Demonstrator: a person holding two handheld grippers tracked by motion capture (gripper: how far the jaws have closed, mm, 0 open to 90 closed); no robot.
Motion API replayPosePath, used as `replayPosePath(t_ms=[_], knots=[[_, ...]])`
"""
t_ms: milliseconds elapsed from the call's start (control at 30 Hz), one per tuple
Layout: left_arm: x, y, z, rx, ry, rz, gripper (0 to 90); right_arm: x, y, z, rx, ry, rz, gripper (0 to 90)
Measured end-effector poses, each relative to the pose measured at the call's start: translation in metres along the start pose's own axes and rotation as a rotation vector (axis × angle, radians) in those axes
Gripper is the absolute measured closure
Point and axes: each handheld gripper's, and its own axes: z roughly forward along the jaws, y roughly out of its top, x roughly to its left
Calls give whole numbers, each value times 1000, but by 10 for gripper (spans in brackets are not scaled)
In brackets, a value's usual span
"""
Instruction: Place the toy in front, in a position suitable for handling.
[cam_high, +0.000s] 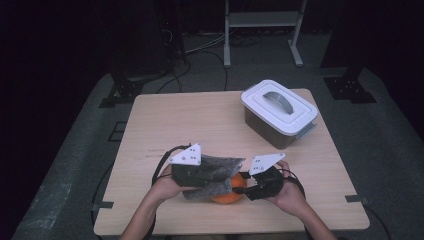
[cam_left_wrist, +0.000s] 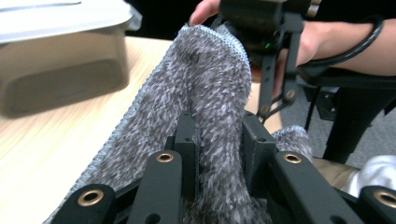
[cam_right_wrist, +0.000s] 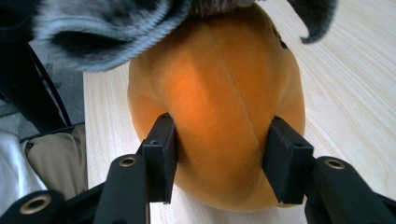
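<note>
A grey fuzzy knitted cloth (cam_high: 216, 172) is pinched between the jaws of my left gripper (cam_high: 202, 172), near the table's front edge. In the left gripper view the cloth (cam_left_wrist: 205, 79) rises from between the closed jaws of that gripper (cam_left_wrist: 219, 135) toward the other hand. Beneath the cloth, an orange plush ball (cam_high: 227, 196) rests on the table. My right gripper (cam_high: 247, 187) comes at it from the right. In the right gripper view the jaws of the right gripper (cam_right_wrist: 224, 154) press on both sides of the orange plush (cam_right_wrist: 215, 93), and the grey cloth (cam_right_wrist: 102, 28) hangs over its top.
A white-lidded plastic box (cam_high: 279, 112) with a grey handle stands at the table's back right; it appears blurred as the box (cam_left_wrist: 60, 56) in the left gripper view. The wooden table (cam_high: 190, 125) is bare at the left and middle. Dark stands and cables lie beyond it.
</note>
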Motion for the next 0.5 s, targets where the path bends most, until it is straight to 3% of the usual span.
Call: replayPosePath(t_ms=[200,300,367,500], knots=[[13,-15,-13,-6,48,-48,723,-13,-10,-4,-30,24,57,504],[23,-30,-14,-8,38,-100,719,-22,-16,-7,-48,43,101,501],[26,-35,-14,-4,40,-114,717,-24,-17,-7,-49,47,105,500],[28,-36,-17,38,64,-108,716,-25,-17,-9,-41,48,109,502]])
